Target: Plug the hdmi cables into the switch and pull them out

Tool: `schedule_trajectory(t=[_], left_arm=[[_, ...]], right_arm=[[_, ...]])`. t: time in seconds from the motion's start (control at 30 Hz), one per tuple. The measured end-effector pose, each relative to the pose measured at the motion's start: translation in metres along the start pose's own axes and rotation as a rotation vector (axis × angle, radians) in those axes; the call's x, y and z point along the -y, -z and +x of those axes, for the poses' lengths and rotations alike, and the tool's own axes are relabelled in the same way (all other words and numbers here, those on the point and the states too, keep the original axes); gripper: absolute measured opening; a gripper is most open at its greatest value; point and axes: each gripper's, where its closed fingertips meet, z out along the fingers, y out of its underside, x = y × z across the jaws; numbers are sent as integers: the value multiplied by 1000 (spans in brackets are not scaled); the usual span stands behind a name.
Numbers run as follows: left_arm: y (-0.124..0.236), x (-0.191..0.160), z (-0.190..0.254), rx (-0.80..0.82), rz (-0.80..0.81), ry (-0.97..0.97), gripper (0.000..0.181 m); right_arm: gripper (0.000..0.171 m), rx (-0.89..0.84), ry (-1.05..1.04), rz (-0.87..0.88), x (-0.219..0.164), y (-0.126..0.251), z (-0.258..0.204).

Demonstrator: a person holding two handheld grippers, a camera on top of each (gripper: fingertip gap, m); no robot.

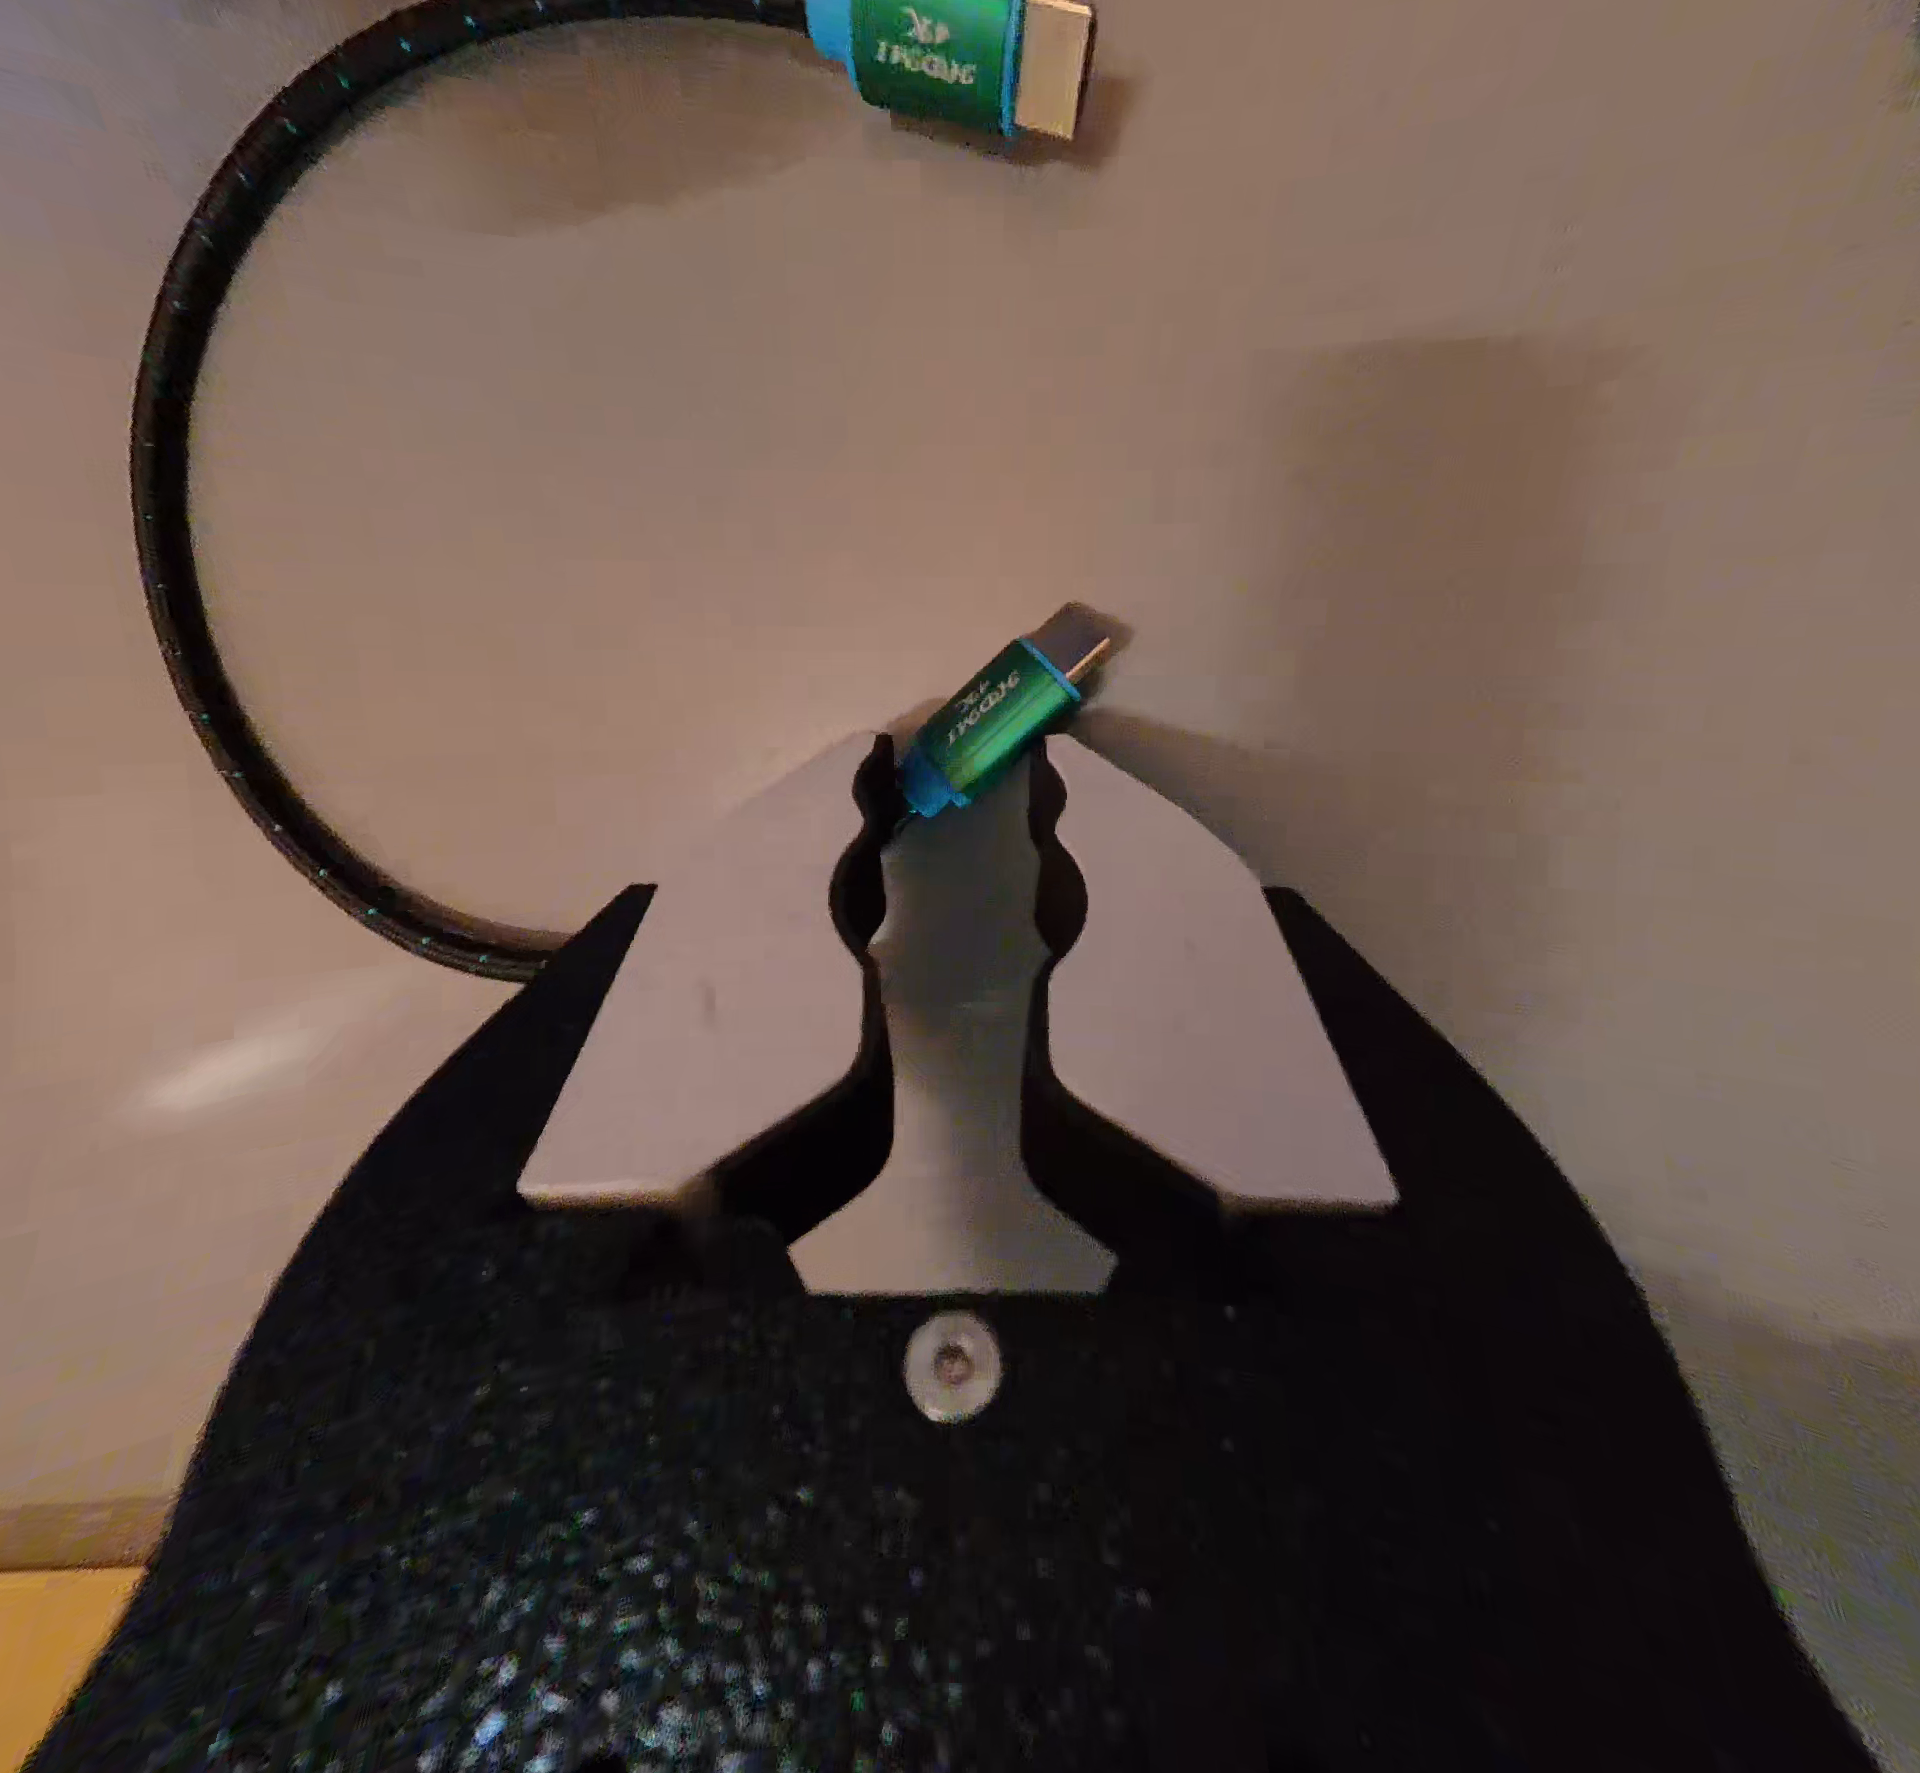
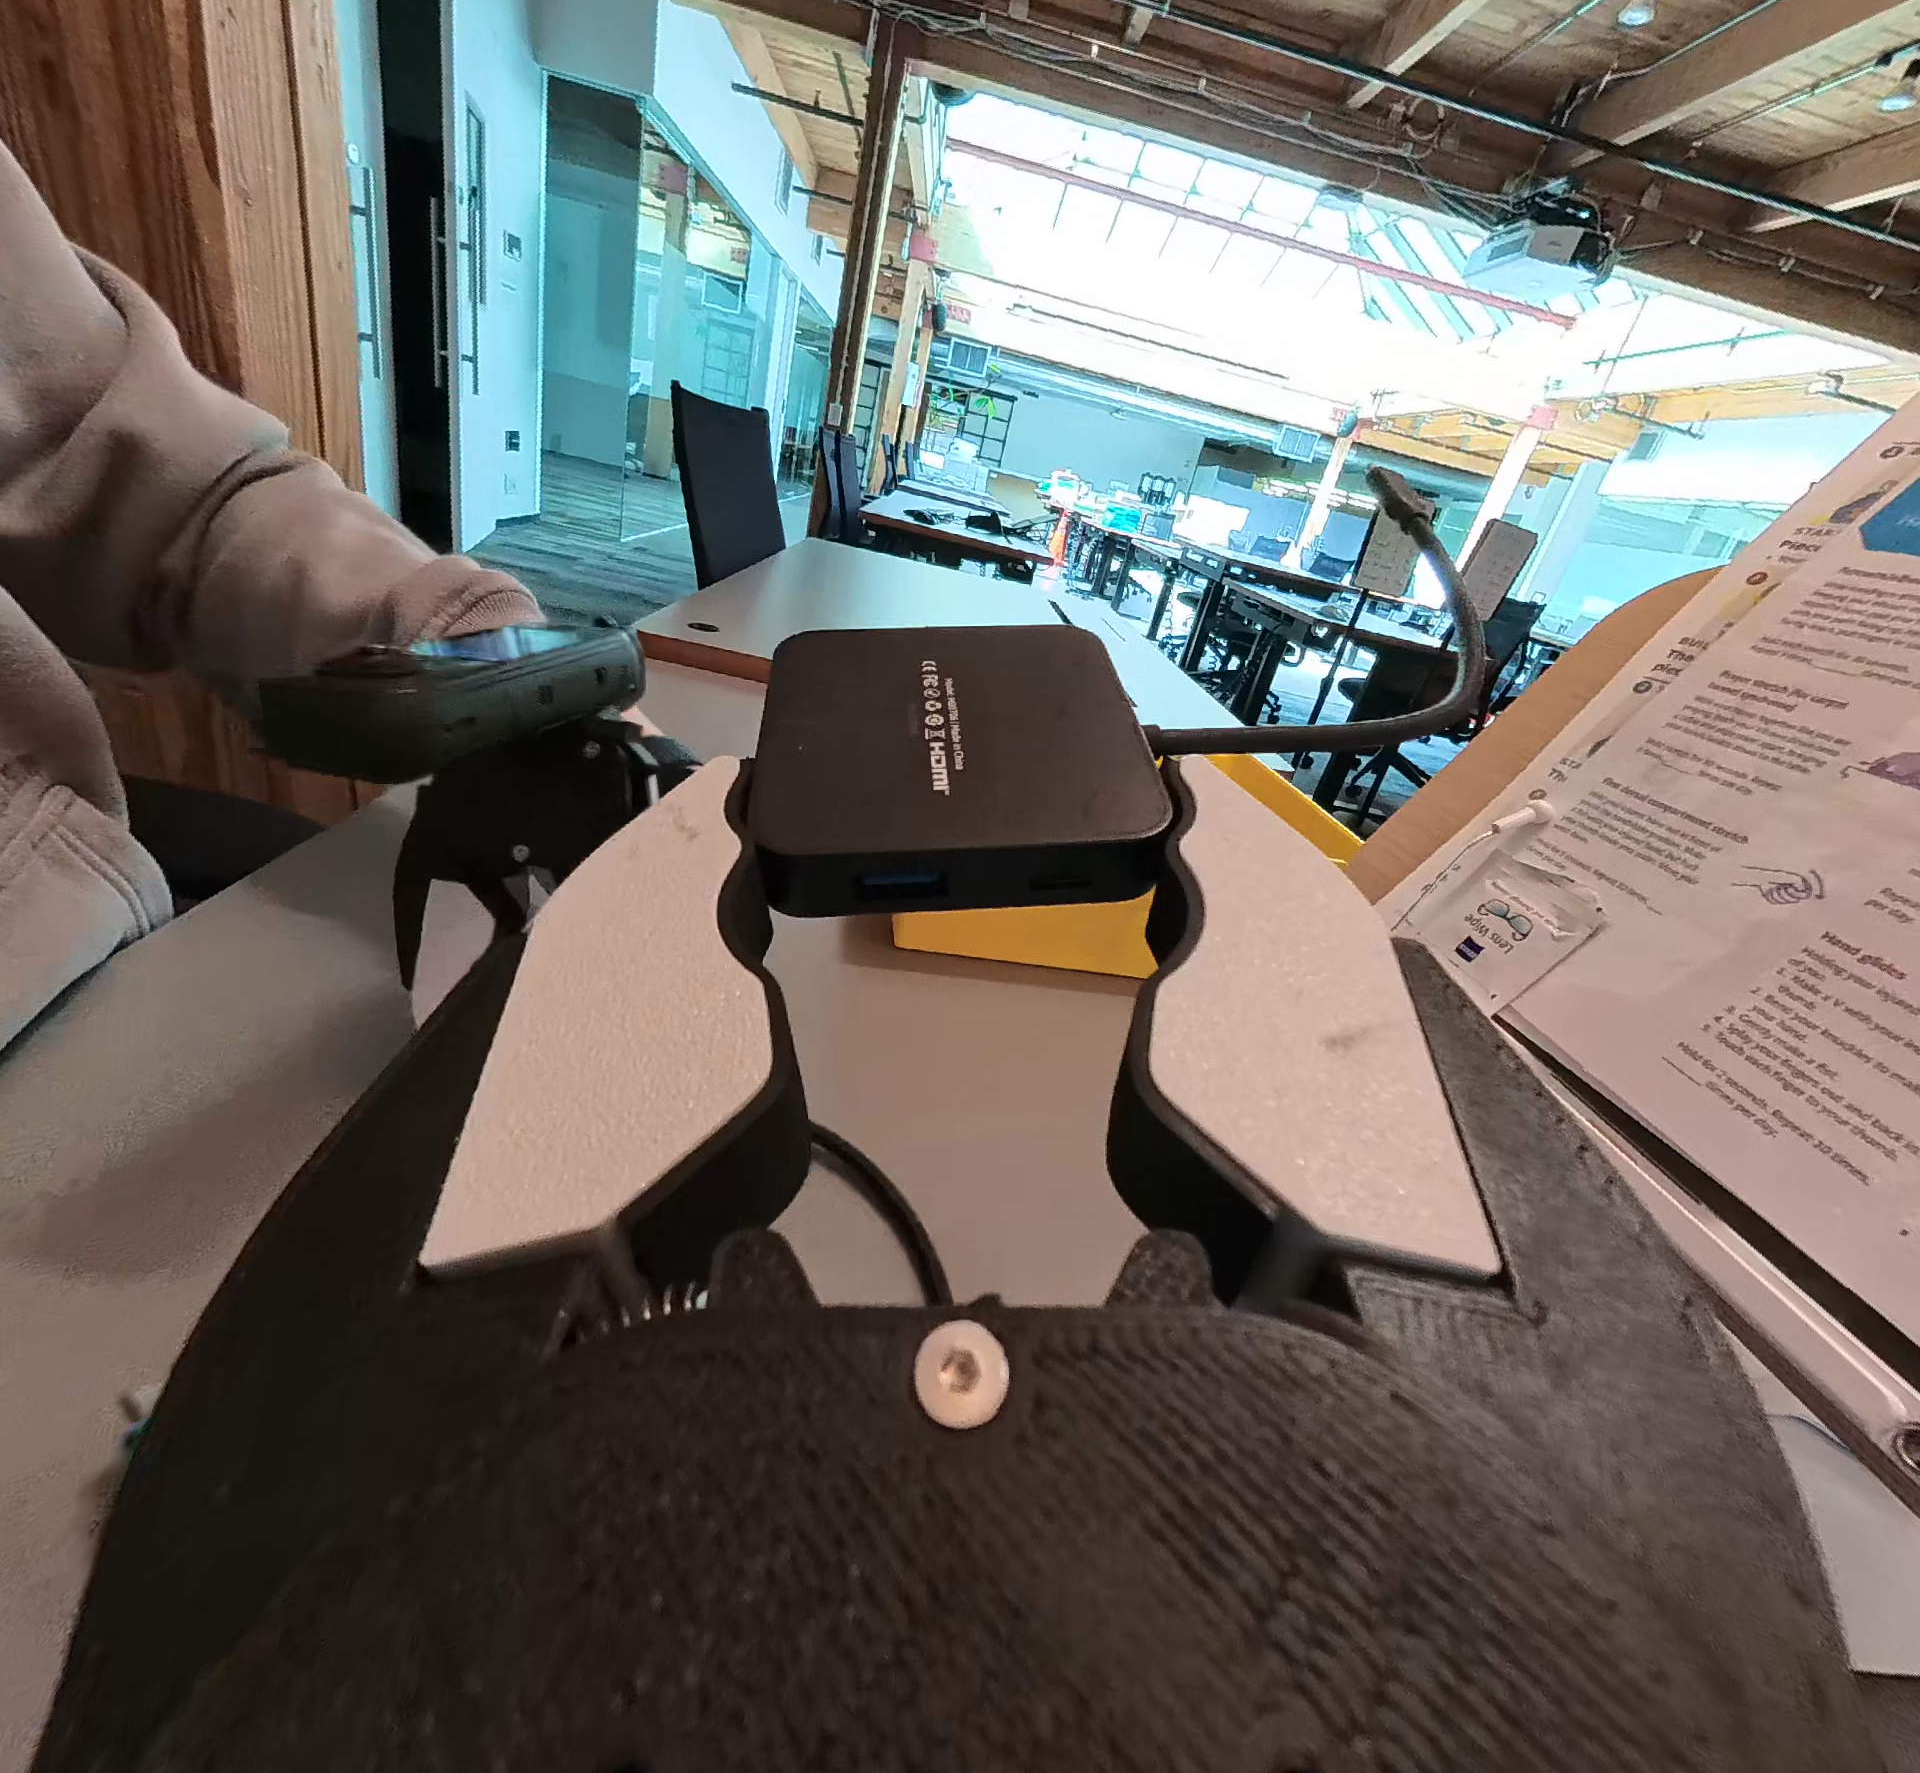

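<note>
— Between the fingers of the left hand-held gripper (image 1: 961,757), what sits there?

— One green HDMI plug (image 1: 992,710), clamped near the tips and tilted, its metal end pointing up and to the right, off the pale surface (image 1: 623,435). Its braided black cable (image 1: 177,497) loops round to the left and ends in a second green plug (image 1: 935,35), which lies flat on that surface, well apart from the gripper.

— And the right one?

— The right hand-held gripper (image 2: 961,850) is clamped on the black switch (image 2: 951,747), one finger on each side. The switch rests partly on a yellow block (image 2: 1023,939), two ports facing the camera, both empty (its own grey cable (image 2: 1444,622) curves up to the right).

— Anything else nearby?

— A grey sleeve (image 2: 156,518) at left, with the left gripper below it, and a printed sheet (image 2: 1714,850) propped at right.
</note>
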Motion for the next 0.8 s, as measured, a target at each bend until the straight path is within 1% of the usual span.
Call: schedule_trajectory(t=[0.03,0.1,0.17,0.23,0.3,0.4,0.5,0.57,0.6,0.63,0.67,0.8], left_arm=[[-1,0,-4,17,17,67,24],[0,0,-13,56,69,214,22],[5,6,-17,62,153,336,19],[19,16,-20,54,244,422,17],[42,30,-24,19,344,515,16],[90,59,-24,-137,528,654,15],[142,82,-23,-376,689,840,14],[170,90,-22,-563,770,939,12],[178,90,-26,-614,798,975,11],[177,85,-36,-597,803,1016,10],[168,74,-47,-543,770,1061,10],[118,26,-83,-326,638,1135,11]], right_arm=[[72,-3,1,0,0,1,1],[72,-6,-3,5,0,2,2],[72,-8,-6,12,1,3,3],[72,-11,-8,14,0,3,3],[72,-11,-7,15,1,3,3],[72,-6,-8,34,5,4,2],[72,-1,-9,54,10,6,1],[72,-2,-5,63,13,7,1],[72,-2,-5,64,14,7,1],[72,-3,-3,64,14,8,1],[72,-4,0,63,14,8,1],[72,-6,0,63,14,8,1]])
